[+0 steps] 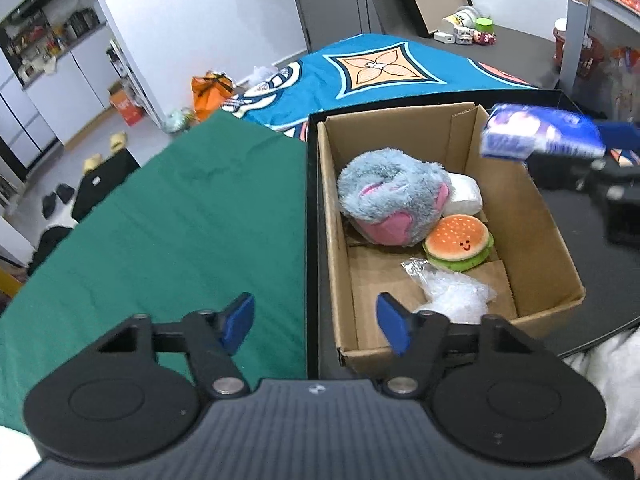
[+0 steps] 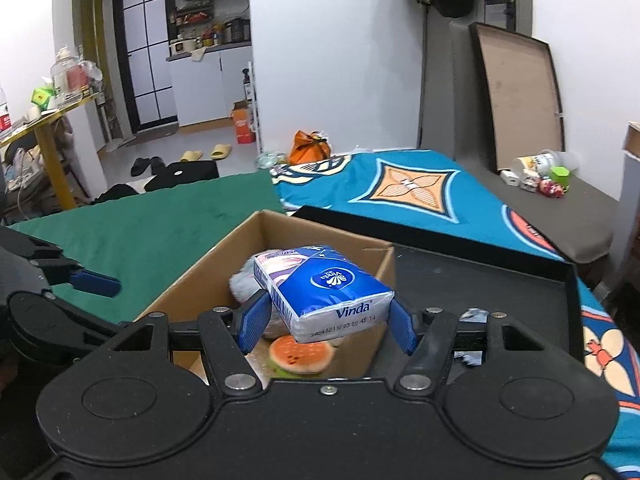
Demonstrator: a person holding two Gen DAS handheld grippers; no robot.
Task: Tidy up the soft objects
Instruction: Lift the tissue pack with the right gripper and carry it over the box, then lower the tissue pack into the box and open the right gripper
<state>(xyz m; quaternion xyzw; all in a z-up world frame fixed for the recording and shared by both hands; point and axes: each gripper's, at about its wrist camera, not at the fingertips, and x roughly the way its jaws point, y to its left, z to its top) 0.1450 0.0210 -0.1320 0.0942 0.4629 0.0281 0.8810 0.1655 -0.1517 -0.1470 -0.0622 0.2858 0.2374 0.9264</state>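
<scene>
An open cardboard box [image 1: 524, 220] holds a fluffy blue-grey and pink plush [image 1: 392, 196], a hamburger plush [image 1: 458, 242], a white soft pack [image 1: 466, 196] and a crumpled clear plastic bag [image 1: 452, 292]. My left gripper [image 1: 316, 308] stands open over the box's near left corner, with nothing between its fingers. My right gripper [image 2: 328, 310] is shut on a blue and white Vinda tissue pack [image 2: 324, 292]. It holds the pack in the air above the box's right rim [image 2: 384, 264]. From the left wrist view the tissue pack [image 1: 544, 136] appears blurred at the box's far right.
The box sits in a shallow black tray [image 1: 313, 240] on a bed. A green cloth [image 1: 180, 220] lies left of it and a teal patterned blanket [image 1: 384, 68] behind. Small items [image 2: 536, 178] crowd the bed's far corner. A pale sleeve [image 1: 612, 380] is at lower right.
</scene>
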